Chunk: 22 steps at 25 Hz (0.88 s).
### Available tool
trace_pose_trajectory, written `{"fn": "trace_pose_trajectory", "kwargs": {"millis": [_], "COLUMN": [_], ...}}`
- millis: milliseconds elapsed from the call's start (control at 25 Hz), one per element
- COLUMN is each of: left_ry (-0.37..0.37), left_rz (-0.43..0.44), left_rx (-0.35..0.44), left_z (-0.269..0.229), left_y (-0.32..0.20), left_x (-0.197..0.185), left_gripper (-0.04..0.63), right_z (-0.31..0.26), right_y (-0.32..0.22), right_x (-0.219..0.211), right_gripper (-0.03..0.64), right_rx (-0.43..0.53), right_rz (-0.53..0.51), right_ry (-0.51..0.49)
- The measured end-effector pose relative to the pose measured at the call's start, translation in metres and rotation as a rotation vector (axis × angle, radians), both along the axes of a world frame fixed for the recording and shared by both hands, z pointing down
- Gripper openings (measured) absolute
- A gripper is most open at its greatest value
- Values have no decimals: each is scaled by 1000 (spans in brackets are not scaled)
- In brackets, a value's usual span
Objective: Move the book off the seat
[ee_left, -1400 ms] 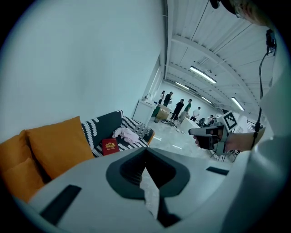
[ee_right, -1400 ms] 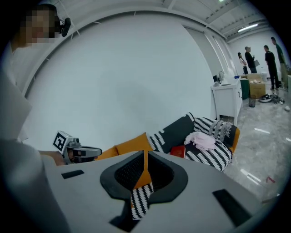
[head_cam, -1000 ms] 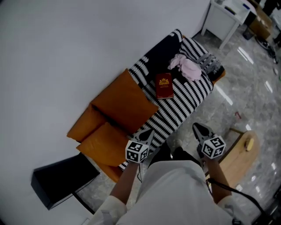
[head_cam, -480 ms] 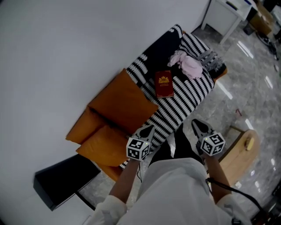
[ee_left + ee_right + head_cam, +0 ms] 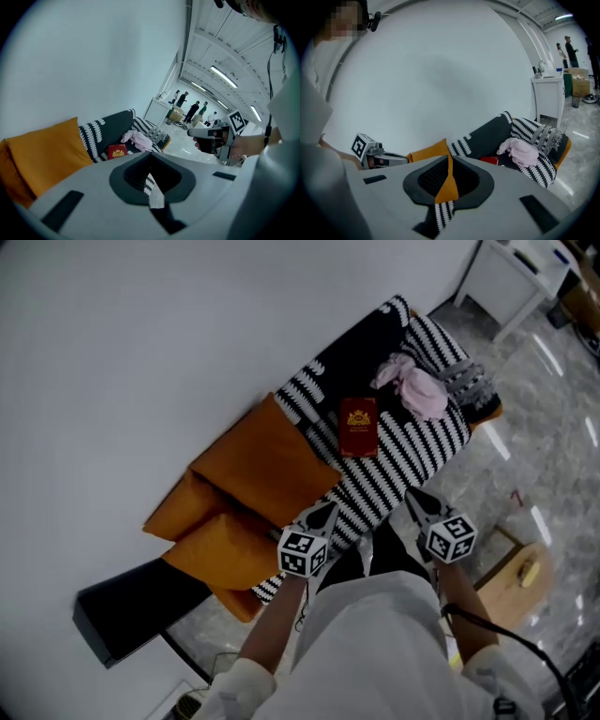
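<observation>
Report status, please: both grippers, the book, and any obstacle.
Left gripper shut, empty; right gripper shut, empty. Red book flat on striped seat cover, untouched. Pink cloth beside it, not on it.

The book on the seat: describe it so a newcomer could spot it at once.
A sofa under a black-and-white striped throw stands against the wall. The book lies on it, between an orange cushion and a pink cloth. It alone is dark red, with a gold emblem.
</observation>
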State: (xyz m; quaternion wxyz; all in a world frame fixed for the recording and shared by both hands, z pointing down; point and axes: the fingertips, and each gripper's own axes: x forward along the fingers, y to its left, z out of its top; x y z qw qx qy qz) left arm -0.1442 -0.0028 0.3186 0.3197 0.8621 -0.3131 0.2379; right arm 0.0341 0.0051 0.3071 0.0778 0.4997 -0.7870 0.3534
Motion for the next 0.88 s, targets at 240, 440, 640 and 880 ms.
{"fn": "trace_pose_trajectory", "kwargs": {"millis": [240,440,640,880], "left_ry": [-11,-11,-24,-36], "left_rz": [-33,-71,-101,-126], "left_rx": [-29,-56,-106,-149], "left_z": [25,61,102,157], "left_y": [-31,-63,-81,-99], "left_x": [29,41,46,55], "left_gripper": [3,5,45,66], "right_z": [32,72,113,174], "right_y": [-40,-70,-88,-101], "right_x": [22,33,40,37], "right_gripper": [51,51,51,51], "right_rx": [-45,-92,-129,-186], "right_rz": [-69,-124,-124,-136], "right_ry": [-5,-6,-35,-74]}}
